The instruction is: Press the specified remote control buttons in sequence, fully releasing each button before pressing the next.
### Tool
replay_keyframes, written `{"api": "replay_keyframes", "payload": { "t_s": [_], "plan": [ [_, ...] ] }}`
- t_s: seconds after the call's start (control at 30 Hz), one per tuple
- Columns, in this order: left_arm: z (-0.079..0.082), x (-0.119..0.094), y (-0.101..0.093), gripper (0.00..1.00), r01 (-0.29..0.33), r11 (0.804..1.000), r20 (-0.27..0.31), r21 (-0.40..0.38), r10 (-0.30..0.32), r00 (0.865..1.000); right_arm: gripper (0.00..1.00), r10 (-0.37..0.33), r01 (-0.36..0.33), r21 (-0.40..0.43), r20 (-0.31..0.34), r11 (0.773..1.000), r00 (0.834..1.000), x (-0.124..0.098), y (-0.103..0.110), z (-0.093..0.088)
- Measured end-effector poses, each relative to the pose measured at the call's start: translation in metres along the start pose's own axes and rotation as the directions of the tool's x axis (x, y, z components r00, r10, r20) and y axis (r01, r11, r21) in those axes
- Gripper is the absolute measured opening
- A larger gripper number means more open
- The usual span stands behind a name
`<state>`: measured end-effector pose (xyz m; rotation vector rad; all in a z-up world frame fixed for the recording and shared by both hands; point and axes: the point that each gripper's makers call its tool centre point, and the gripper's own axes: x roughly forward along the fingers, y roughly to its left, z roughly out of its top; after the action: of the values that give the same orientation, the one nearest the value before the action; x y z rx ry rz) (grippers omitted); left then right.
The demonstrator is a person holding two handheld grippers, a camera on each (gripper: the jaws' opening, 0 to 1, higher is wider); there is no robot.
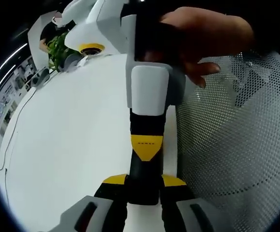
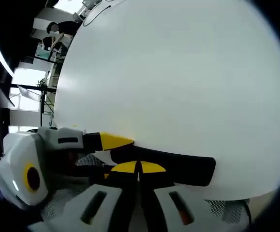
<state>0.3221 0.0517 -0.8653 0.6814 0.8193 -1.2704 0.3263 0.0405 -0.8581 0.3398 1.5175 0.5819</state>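
A black remote control (image 2: 178,166) is held out over the white table (image 2: 178,72). My left gripper (image 1: 144,181) is shut on its near end, yellow tips on either side of the remote control (image 1: 142,191). The same left gripper (image 2: 111,144) enters the right gripper view from the left, clamped on the remote's end. My right gripper (image 2: 139,167) is shut, its yellow tips together and resting against the remote's surface. Seen from the left gripper view, the right gripper (image 1: 147,145) comes down from above with its tip on the remote, and a hand (image 1: 202,34) holds it. No buttons can be made out.
The white table (image 1: 72,145) spreads to the left. A mesh chair back (image 1: 236,130) stands on the right beside it. A green plant (image 1: 57,46) and a thin cable (image 1: 14,130) lie towards the table's far edge. Shelving and windows (image 2: 38,92) show beyond the table.
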Motion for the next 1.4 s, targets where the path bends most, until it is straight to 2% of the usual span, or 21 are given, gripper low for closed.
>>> {"api": "replay_keyframes", "payload": {
  "t_s": [0.23, 0.43, 0.63, 0.8, 0.87, 1.07, 1.17, 1.23, 1.27, 1.4],
  "plan": [
    [0.000, 0.000, 0.000, 0.25, 0.001, 1.000, 0.000, 0.001, -0.001, 1.000, 0.00, -0.034, 0.034, -0.054, -0.001, 0.998, 0.999, 0.001, 0.001, 0.000],
    [0.000, -0.001, -0.001, 0.25, 0.003, 1.000, 0.002, 0.005, -0.003, 1.000, 0.00, -0.036, 0.036, -0.046, 0.004, 0.998, 0.999, 0.001, 0.000, 0.000],
    [0.000, -0.001, -0.001, 0.25, 0.001, 1.000, 0.005, 0.000, -0.001, 1.000, 0.00, -0.064, 0.064, -0.087, 0.003, 0.994, 0.998, 0.002, 0.001, 0.000],
    [-0.001, -0.001, -0.001, 0.25, 0.000, 1.000, 0.006, -0.003, 0.000, 1.000, 0.00, -0.009, 0.009, -0.021, 0.008, 1.000, 1.000, 0.001, 0.000, 0.000],
    [-0.001, -0.001, -0.001, 0.25, 0.002, 1.000, 0.008, -0.004, -0.002, 1.000, 0.00, 0.002, -0.003, 0.033, 0.020, 0.999, 1.000, 0.000, 0.001, -0.001],
    [-0.001, -0.001, -0.001, 0.25, 0.003, 1.000, 0.008, -0.002, -0.003, 1.000, 0.00, 0.042, -0.043, 0.060, 0.019, 0.997, 0.999, -0.002, 0.007, -0.001],
    [0.000, -0.001, -0.001, 0.25, 0.003, 1.000, 0.005, 0.003, -0.003, 1.000, 0.00, 0.025, -0.027, 0.038, 0.054, 0.999, 0.998, -0.012, 0.008, 0.005],
    [-0.001, 0.000, -0.001, 0.25, 0.003, 1.000, 0.003, 0.003, -0.003, 1.000, 0.00, -0.035, 0.036, -0.013, 0.101, 0.999, 0.994, -0.022, -0.001, 0.014],
    [0.000, 0.000, -0.001, 0.25, 0.002, 1.000, 0.003, 0.003, -0.002, 1.000, 0.00, -0.037, 0.040, -0.027, 0.126, 0.999, 0.991, -0.028, -0.001, 0.019],
    [0.000, 0.000, -0.001, 0.25, 0.002, 1.000, 0.001, 0.003, -0.002, 1.000, 0.00, -0.012, 0.016, -0.014, 0.270, 1.000, 0.963, -0.063, 0.001, 0.039]
  ]
}}
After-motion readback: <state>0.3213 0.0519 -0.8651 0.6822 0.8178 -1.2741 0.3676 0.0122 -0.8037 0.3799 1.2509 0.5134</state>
